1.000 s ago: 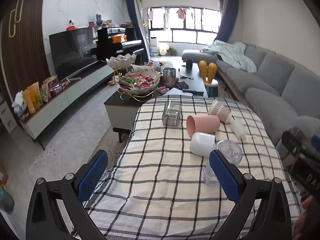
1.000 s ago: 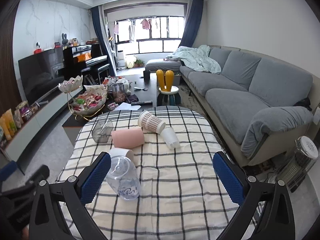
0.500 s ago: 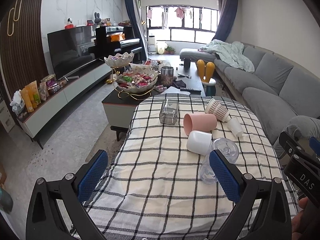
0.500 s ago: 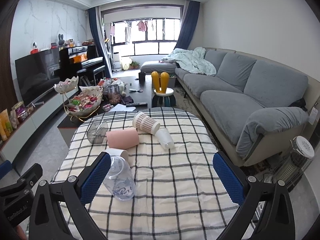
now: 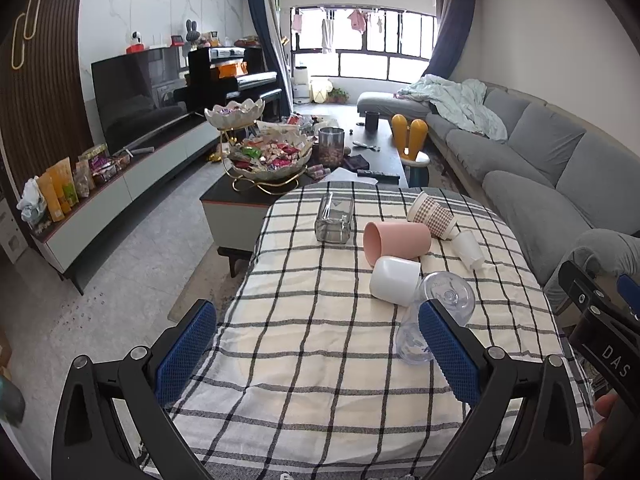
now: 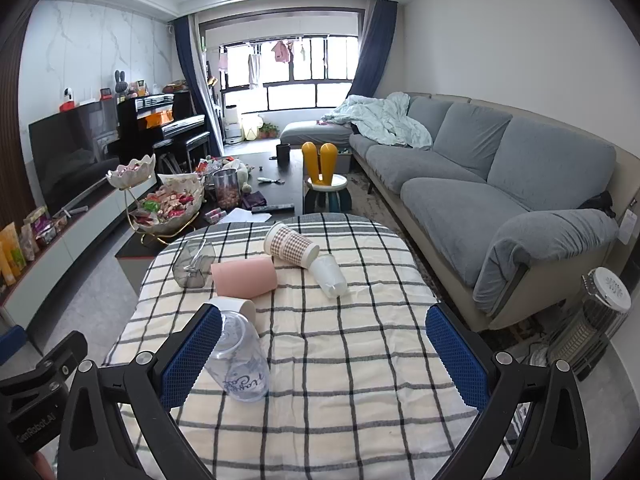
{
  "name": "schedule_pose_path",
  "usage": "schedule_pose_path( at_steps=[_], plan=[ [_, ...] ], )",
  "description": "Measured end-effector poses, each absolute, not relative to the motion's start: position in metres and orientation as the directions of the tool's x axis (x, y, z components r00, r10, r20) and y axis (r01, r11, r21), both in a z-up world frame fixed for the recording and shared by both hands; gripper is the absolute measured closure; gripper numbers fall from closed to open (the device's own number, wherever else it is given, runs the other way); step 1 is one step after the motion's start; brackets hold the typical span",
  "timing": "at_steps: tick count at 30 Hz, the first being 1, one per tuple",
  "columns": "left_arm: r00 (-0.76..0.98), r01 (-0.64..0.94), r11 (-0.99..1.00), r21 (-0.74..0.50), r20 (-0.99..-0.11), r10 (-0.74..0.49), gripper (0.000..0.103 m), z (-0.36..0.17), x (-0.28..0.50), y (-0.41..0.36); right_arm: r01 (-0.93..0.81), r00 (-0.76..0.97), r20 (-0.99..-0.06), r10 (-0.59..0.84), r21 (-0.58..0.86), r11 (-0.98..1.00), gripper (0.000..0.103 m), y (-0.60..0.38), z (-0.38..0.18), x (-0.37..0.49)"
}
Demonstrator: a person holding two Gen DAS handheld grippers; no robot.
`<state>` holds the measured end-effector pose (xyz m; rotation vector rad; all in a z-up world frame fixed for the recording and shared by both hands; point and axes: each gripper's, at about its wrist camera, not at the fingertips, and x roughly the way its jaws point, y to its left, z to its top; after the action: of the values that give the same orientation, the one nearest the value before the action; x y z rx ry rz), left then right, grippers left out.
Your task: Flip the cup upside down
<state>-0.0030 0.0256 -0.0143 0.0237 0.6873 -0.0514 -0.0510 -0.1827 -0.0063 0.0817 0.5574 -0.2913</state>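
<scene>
1. Left claw (image 5: 316, 350) gapes wide over the checked tabletop (image 5: 320, 360), gripping nothing; right claw (image 6: 324, 354) likewise
2. Clear cup (image 6: 239, 360) lies on its side just beside the right claw's left finger
3. Only the left view shows the pink cup (image 5: 396, 242)'s open mouth
</scene>
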Motion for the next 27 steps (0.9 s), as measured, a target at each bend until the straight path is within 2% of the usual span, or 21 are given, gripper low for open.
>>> schedule_pose_path(
  at_steps=[27],
  plan=[
    [0.775, 0.049, 0.999, 0.004, -0.631, -0.036, 0.0, -0.0111, -0.0028, 0.03, 0.295, 0.809, -0.532, -0.249, 0.001, 0.955, 0.001, -0.1841, -0.0066, -0.0509]
  ],
)
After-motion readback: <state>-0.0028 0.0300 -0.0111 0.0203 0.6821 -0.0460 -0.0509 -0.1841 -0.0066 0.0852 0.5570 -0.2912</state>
